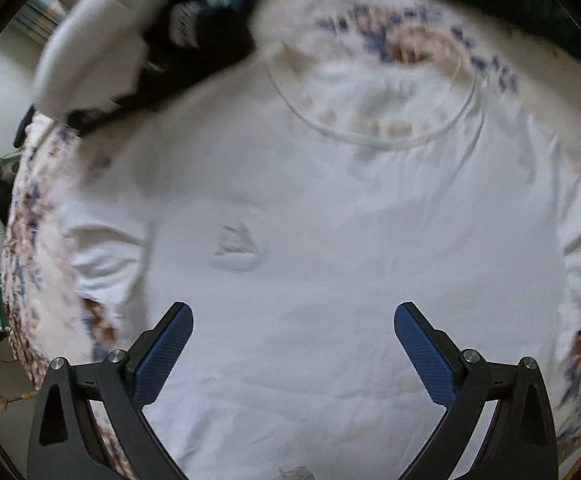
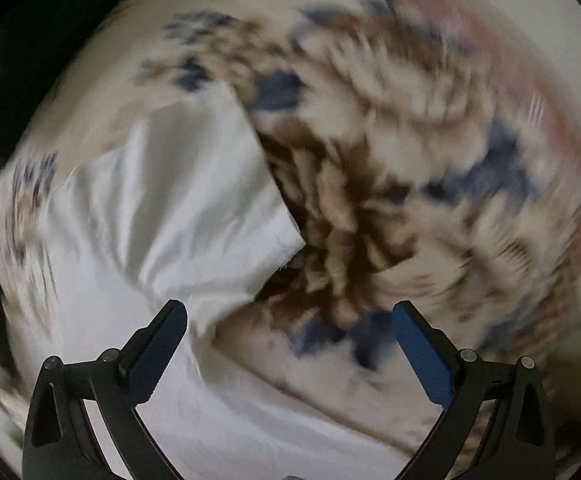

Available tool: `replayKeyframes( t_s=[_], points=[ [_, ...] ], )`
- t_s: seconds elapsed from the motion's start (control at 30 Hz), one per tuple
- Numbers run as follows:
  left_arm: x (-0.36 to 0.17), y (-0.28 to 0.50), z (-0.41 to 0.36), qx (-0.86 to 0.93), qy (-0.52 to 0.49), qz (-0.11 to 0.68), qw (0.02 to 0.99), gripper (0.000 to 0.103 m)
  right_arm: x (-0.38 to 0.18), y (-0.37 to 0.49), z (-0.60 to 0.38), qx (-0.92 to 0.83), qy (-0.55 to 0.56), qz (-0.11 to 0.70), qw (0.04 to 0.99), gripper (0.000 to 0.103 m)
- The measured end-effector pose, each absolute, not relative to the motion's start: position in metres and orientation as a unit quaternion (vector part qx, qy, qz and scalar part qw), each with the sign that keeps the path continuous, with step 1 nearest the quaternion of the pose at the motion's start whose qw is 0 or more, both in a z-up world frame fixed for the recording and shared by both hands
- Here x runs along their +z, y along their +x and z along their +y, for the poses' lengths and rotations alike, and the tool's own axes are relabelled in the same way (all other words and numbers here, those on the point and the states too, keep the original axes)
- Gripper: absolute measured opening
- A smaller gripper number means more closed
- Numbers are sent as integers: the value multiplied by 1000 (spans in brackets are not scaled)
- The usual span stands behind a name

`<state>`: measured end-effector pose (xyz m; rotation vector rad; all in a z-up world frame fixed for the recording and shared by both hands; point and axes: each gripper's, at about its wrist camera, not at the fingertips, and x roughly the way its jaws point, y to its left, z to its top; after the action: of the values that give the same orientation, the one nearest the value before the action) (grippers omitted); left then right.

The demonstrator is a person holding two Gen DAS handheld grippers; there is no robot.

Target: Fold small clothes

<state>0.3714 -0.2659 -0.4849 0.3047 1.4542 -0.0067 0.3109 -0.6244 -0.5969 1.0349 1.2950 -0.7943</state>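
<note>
Left wrist view: white cotton T-shirt [image 1: 330,208] lies flat on floral brown-and-blue blanket [image 1: 30,240]; left gripper [image 1: 293,320] hovers above it, jaws spread, empty. Right gripper [image 2: 289,320] likewise spread beside the shirt's sleeve [image 2: 194,200].

No text can be read; the white shirt's [image 1: 330,240] embossed logo is illegible.

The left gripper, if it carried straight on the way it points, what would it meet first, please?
Most likely the white T-shirt spread on the patterned blanket; the open left gripper points at its chest area, though depth is unclear.
</note>
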Motion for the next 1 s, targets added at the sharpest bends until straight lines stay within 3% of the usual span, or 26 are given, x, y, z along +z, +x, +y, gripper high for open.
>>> replayKeyframes(
  t_s=[0.07,0.23,0.3,0.47,0.63,0.8,1.0],
  points=[
    [-499,369,-269,-6,141,669,729,103,-620,302,-634,-348,506,519,594,91],
    [-512,364,-265,-8,129,685,717,103,-647,295,-636,-376,559,445,590,45],
    [-510,364,-260,-7,120,688,716,103,-647,299,-632,-390,552,430,599,9],
    [-492,367,-230,6,101,683,724,103,-607,349,-590,-382,428,440,691,6],
    [-466,370,-178,42,78,670,737,103,-572,433,-479,-280,174,486,810,6],
    [-447,367,-127,81,66,660,744,103,-600,461,-332,-145,-77,519,839,5],
    [-469,367,-84,117,48,662,739,103,-628,446,-268,-122,-181,523,824,5]
  ],
)
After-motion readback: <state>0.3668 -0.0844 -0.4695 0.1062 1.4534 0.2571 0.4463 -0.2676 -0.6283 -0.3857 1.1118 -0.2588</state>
